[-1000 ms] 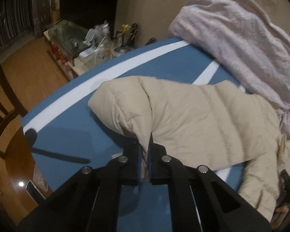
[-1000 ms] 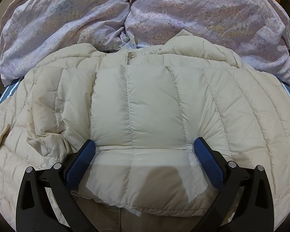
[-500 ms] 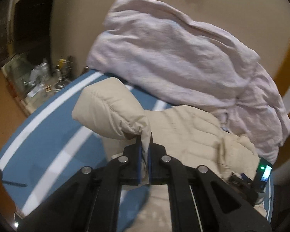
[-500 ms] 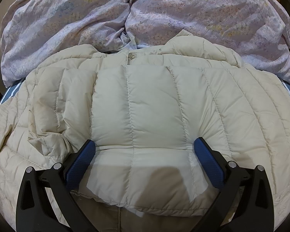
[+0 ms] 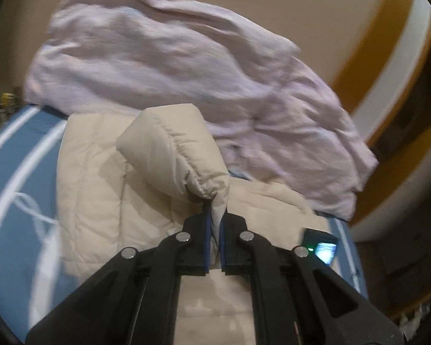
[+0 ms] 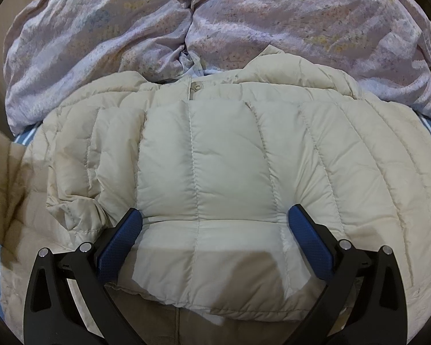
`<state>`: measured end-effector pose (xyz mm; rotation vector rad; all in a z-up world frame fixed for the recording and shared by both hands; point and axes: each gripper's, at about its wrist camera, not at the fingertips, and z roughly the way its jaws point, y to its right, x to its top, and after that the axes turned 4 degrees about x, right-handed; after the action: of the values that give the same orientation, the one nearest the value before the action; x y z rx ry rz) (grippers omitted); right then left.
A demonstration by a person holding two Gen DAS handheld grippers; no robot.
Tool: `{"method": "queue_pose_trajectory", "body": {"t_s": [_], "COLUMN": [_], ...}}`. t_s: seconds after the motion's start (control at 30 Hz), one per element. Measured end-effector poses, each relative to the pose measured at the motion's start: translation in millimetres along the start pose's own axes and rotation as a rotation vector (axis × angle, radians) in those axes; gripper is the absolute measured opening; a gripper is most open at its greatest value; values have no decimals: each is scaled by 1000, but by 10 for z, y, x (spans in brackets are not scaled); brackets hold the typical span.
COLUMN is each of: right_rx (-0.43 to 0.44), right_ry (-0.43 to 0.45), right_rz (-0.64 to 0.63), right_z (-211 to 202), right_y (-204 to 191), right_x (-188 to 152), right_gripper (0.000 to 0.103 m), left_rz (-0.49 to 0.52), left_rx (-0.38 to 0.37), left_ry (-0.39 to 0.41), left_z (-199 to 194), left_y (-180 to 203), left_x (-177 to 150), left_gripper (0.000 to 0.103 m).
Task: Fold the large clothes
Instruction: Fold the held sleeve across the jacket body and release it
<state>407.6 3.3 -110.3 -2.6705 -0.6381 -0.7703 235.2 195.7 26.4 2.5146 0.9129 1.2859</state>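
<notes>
The cream jacket [image 6: 221, 161] is spread on the blue bed [image 5: 20, 189], beside a pink quilt [image 6: 301, 20]. Its sleeve [image 5: 172, 155] is pinched tight in the left tongs [image 5: 214, 230]. The right tongs [image 6: 215, 238] are held wide apart, pressed on the jacket.

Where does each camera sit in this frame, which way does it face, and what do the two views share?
Left wrist: sits on the left gripper, looks along its fingers over the cream puffer jacket toward the lilac duvet and wall; its shut black fingers pinch the jacket's cuff.
Right wrist: sits on the right gripper, looks down onto the jacket's quilted body; its open, blue-padded fingers press into it.
Shared: jacket, duvet, blue striped surface. No hand or sleeve of the person shows.
</notes>
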Motion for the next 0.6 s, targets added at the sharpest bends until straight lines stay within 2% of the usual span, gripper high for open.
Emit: {"method": "queue_pose_trajectory", "body": {"t_s": [0.1, 0.27, 0.5, 0.6], "right_rx": [23, 28, 36, -2], "right_ry": [6, 1, -21, -15], "right_rz": [13, 10, -17, -58], "right_z": [10, 38, 4, -56], "right_y": [-18, -27, -120, -186], "right_x": [-4, -17, 4, -3], "right_gripper": [102, 102, 102, 102], "left_rz": [22, 33, 23, 20], "left_rx": [-67, -135, -167, -165], "left_ry": [-37, -100, -165, -190], "left_z": [187, 455, 676, 773], "left_y": [275, 554, 638, 660], "left_x": [-94, -264, -433, -482], "left_gripper": [5, 5, 5, 5]}}
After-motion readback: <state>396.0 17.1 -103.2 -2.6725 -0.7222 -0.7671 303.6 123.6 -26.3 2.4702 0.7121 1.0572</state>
